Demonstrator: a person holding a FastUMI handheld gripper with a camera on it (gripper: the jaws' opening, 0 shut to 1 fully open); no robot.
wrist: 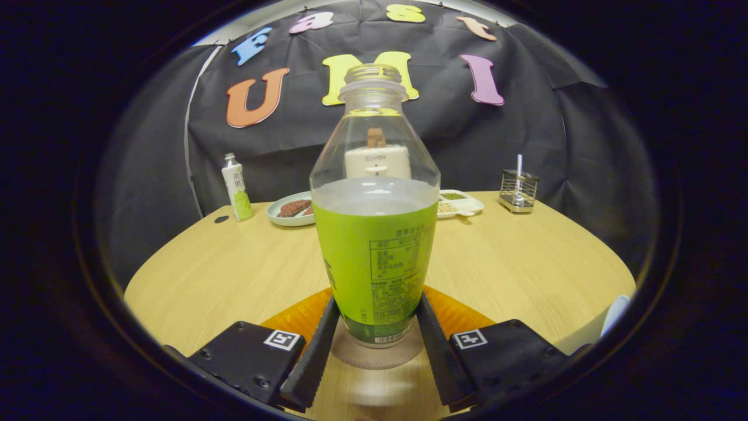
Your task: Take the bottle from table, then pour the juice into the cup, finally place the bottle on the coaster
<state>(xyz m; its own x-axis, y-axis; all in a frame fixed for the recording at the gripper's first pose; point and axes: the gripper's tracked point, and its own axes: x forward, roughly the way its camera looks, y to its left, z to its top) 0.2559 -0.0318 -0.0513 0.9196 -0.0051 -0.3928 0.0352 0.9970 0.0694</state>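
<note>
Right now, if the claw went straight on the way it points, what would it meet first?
The bottle: it already stands between the claw's fingers, which press its lower sides. Straight beyond it sits a whitish container, depth unclear.

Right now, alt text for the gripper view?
The hand-held gripper holds an upright, uncapped bottle of green juice between both fingers, low over an orange coaster on a wooden table. Beyond sit a plate, a small bottle and a wire holder.

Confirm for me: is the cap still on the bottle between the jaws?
No, the bottle held between the jaws has no cap; its threaded neck is bare and open at the top.
</note>
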